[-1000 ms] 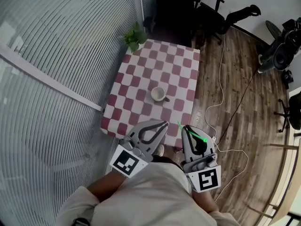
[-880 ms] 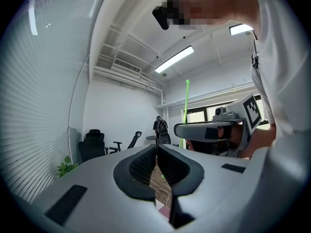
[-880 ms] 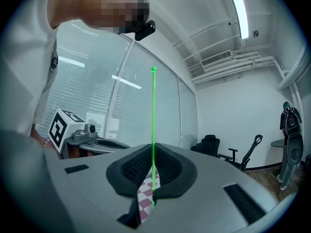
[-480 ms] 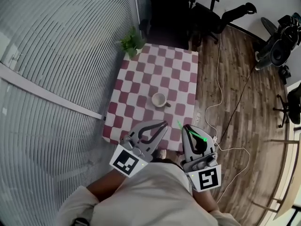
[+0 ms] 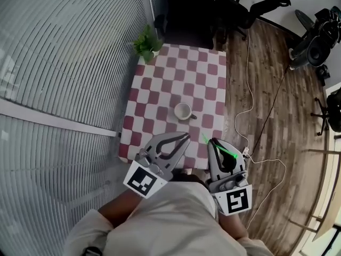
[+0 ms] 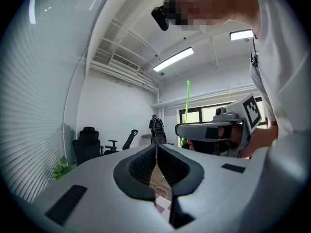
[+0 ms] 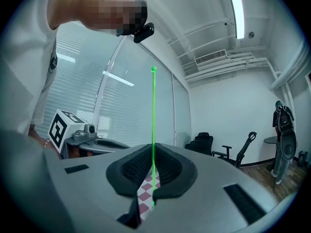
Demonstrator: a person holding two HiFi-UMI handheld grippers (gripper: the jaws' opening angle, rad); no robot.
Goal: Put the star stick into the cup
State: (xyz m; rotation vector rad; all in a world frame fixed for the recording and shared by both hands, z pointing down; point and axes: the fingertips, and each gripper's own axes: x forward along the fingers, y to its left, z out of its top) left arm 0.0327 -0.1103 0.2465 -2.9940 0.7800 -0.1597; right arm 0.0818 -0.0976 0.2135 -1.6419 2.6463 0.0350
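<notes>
A white cup (image 5: 183,111) with a handle stands near the middle of the red-and-white checkered table (image 5: 160,89). My right gripper (image 5: 213,142) hovers at the table's near edge, shut on the thin green star stick (image 5: 219,148). In the right gripper view the star stick (image 7: 153,110) rises straight up from between the pinched pads of the right gripper (image 7: 153,148). My left gripper (image 5: 185,137) is beside it at the near edge, its tips meeting with nothing in them. The left gripper (image 6: 156,147) shows shut in its own view too. The cup lies ahead of both grippers.
A potted plant (image 5: 145,42) sits at the table's far left corner. Slatted blinds (image 5: 64,63) run along the left. Dark office chairs (image 5: 234,9) stand behind the table. A white cable (image 5: 250,105) trails over the wood floor on the right, near dark equipment (image 5: 314,49).
The table and cup have drawn nearer to both grippers. The right gripper still holds the star stick, and the left stays shut.
</notes>
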